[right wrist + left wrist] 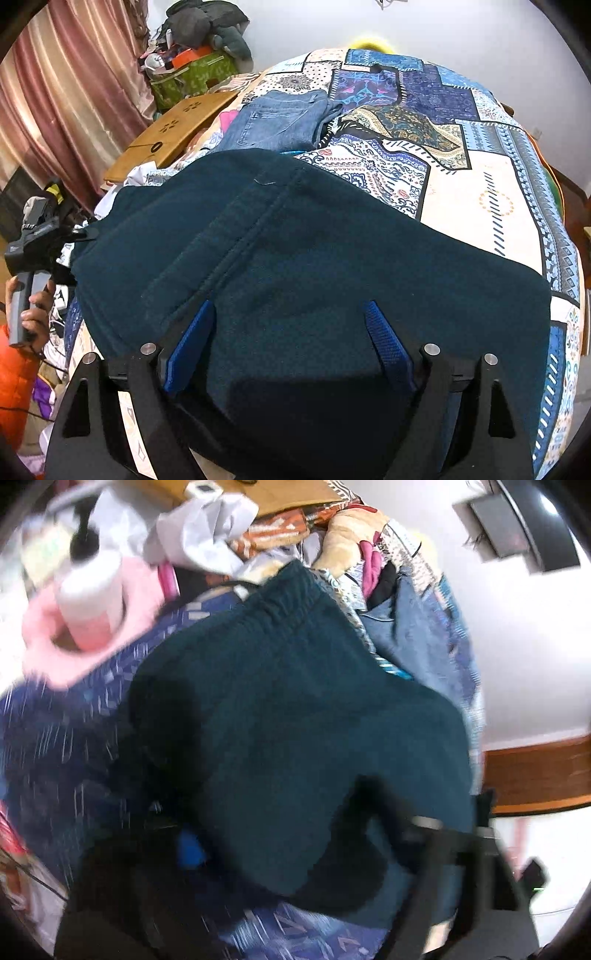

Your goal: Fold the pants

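Dark teal pants (295, 258), thick and fleecy, gathered elastic waistband (291, 605) and a stitched seam down the middle, spread flat across the near-left part of a bed (480, 192) covered in a smooth patchwork-print sheet of blue, cream and black. Folded blue denim jeans (280, 122) further back by the bed's left edge, just beyond the teal fabric. Flat wooden board (173, 136) with flower cut-outs off that same left edge.

Right hand-held gripper (291, 332) poised over the near end of the pants, ribbed blue pads (388, 343) spread wide, fabric lying between them but not pinched. Left hand-held gripper (70, 236) at the pants' far-left corner, by the bed's left edge, gripped by a hand (35, 314) in an orange sleeve; in its own blurred view, black fingers (436, 849) over the teal cloth, cloth bunched between them; grip on it impossible to confirm.
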{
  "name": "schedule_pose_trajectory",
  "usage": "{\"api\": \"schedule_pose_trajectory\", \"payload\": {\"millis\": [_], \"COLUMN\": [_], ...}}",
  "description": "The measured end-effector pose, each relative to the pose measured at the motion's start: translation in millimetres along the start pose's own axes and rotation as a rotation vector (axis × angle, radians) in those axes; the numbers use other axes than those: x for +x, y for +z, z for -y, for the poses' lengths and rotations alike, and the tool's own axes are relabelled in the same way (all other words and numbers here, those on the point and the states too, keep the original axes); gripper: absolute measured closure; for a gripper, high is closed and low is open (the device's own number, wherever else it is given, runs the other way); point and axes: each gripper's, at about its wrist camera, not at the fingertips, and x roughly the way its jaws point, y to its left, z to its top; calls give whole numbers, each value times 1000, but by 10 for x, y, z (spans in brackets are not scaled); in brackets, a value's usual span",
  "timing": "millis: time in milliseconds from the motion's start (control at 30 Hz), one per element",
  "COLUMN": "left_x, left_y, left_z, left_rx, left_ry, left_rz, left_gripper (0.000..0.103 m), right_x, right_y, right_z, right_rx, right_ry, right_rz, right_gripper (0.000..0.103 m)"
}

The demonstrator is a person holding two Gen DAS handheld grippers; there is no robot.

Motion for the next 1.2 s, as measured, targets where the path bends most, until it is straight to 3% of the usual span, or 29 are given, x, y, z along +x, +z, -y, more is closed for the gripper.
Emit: {"api": "schedule_pose_trajectory", "payload": {"millis": [67, 100, 233, 400, 567, 700, 800, 933, 1000, 1200], "left_x": [6, -22, -277, -817, -1276, -1421, -1393, -1233, -1099, -640], "left_y": [37, 44, 61, -5, -135, -321, -448, -573, -609, -859], "left_z": [21, 34, 238, 761, 1424, 2059, 2547, 3157, 3435, 4187], "left_rx": [11, 13, 105, 319, 505, 657, 729, 787, 805, 882], "left_ry": [20, 25, 113, 320, 428, 351, 254, 62, 0, -108], "left_rz": [19, 36, 157, 415, 655, 718, 703, 598, 544, 414], "left_gripper": [70, 73, 77, 78, 79, 79, 80, 81, 81, 82], "right_x": [-11, -23, -136, -454, -711, -697, -521, -407, -392, -377], "right_y": [-7, -11, -46, -160, -345, -525, -635, -671, -651, -647], "right_z": [8, 16, 97, 348, 699, 928, 1035, 1052, 1038, 1062], "right_rx": [8, 16, 55, 93, 150, 207, 254, 287, 274, 258], "right_ry": [2, 5, 15, -56, -145, -160, -105, -55, -53, -34], "right_rz": [7, 12, 32, 86, 107, 82, 37, 38, 41, 38], "right_gripper": [21, 21, 21, 21, 21, 21, 21, 21, 21, 21]}}
